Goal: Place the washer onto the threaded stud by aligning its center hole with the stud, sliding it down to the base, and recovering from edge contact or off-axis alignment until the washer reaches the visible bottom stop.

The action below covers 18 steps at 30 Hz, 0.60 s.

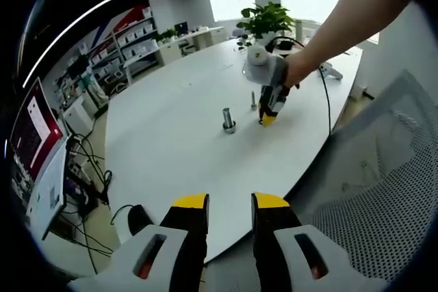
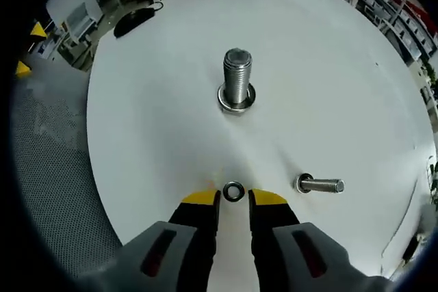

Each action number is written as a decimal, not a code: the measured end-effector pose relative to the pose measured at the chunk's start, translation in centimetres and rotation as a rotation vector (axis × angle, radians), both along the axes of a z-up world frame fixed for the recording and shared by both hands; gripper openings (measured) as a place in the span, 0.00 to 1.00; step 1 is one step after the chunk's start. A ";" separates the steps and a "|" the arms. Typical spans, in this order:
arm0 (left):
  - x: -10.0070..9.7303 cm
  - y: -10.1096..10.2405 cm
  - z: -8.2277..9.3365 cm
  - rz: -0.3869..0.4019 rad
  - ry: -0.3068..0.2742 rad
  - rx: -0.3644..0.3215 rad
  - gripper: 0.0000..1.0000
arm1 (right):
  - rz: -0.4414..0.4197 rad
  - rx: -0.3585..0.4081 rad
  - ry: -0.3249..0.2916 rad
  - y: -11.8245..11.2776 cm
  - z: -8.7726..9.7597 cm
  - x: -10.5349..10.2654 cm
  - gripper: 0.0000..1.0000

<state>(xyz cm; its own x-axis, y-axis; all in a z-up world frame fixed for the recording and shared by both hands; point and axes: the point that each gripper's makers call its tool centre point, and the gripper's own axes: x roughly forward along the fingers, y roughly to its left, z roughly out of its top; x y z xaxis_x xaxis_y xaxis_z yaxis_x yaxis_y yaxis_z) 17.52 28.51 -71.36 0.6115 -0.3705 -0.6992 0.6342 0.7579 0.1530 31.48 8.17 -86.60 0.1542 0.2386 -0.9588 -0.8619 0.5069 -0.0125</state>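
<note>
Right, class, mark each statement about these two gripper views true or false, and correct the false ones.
1. The washer lies flat on the white table. True.
2. The washer is already on the upright threaded stud. False: it lies on the table between the right gripper tips, apart from the stud.
3. The smaller bolt stands upright. False: it lies on its side.
4. In the left gripper view, a person's hand holds the right gripper down at the table. True.
5. The left gripper clamps the stud. False: its jaws are apart and hold nothing, far from the stud.
</note>
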 end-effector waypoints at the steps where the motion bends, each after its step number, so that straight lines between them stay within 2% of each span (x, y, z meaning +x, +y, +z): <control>1: 0.0 0.0 0.0 0.001 -0.001 -0.001 0.22 | 0.022 -0.025 0.013 0.0 0.0 0.0 0.18; 5: 0.0 0.1 0.1 0.002 -0.003 0.000 0.22 | 0.005 -0.089 0.079 -0.1 -0.2 0.3 0.15; 9: 0.0 0.0 0.0 -0.001 -0.001 0.002 0.22 | 0.056 -0.167 0.105 0.0 -0.3 0.5 0.14; 11: 0.0 0.0 0.0 -0.002 0.001 0.002 0.22 | 0.050 -0.192 0.107 0.1 -0.4 0.4 0.14; 14: -0.1 0.0 -0.1 -0.004 0.003 0.004 0.22 | 0.036 -0.195 0.098 -0.1 -0.6 0.7 0.15; 18: 0.0 -0.1 0.0 -0.005 0.000 0.002 0.22 | 0.012 -0.140 0.063 -0.3 -0.6 0.8 0.14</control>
